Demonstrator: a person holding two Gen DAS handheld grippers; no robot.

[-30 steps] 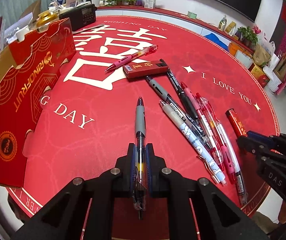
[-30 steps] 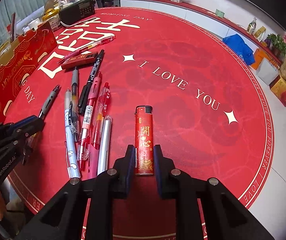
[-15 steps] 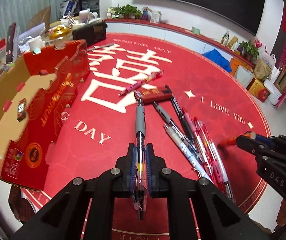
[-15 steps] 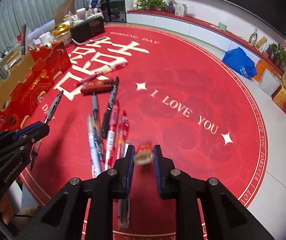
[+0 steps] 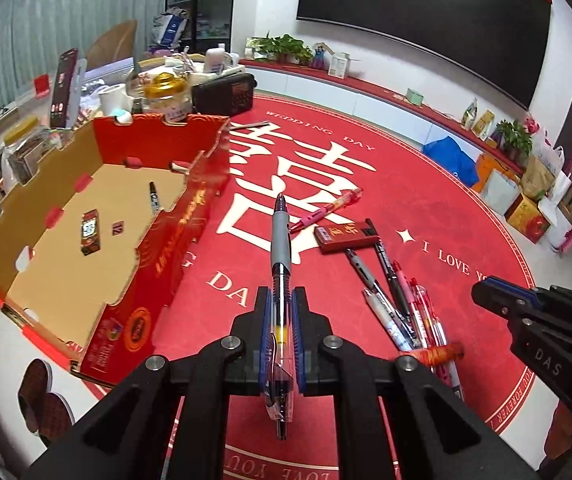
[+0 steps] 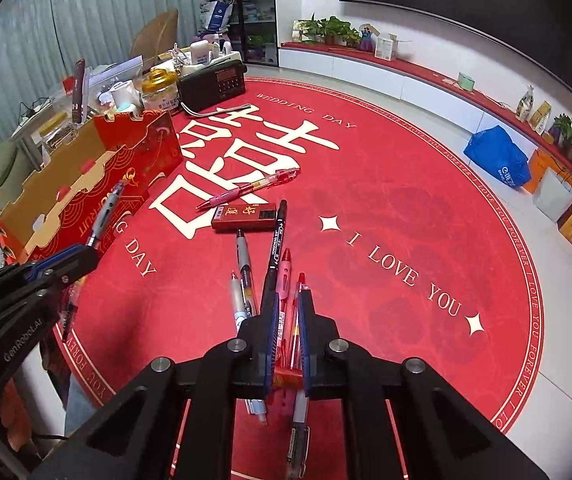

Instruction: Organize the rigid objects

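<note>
My left gripper (image 5: 280, 302) is shut on a grey-grip pen (image 5: 280, 236) and holds it above the red mat, right of the open cardboard box (image 5: 157, 240). The box holds a red lighter (image 5: 90, 232) and a black pen (image 5: 153, 196). My right gripper (image 6: 287, 312) is shut on a red lighter (image 6: 288, 378), lifted over a cluster of several pens (image 6: 269, 272); the lighter also shows in the left wrist view (image 5: 436, 354). A red flat case (image 6: 244, 216) and a pink pen (image 6: 247, 189) lie further back on the mat.
The round red mat (image 6: 386, 200) covers the floor. A black radio (image 6: 211, 84), jars and clutter stand behind the box. Bags and boxes (image 6: 498, 162) line the right wall. A slipper (image 5: 41, 396) lies by the box's near corner.
Both grippers have risen high above the mat. The right one has lifted the red lighter off the mat. The left one has carried its pen upward, and the box's inside has come into view.
</note>
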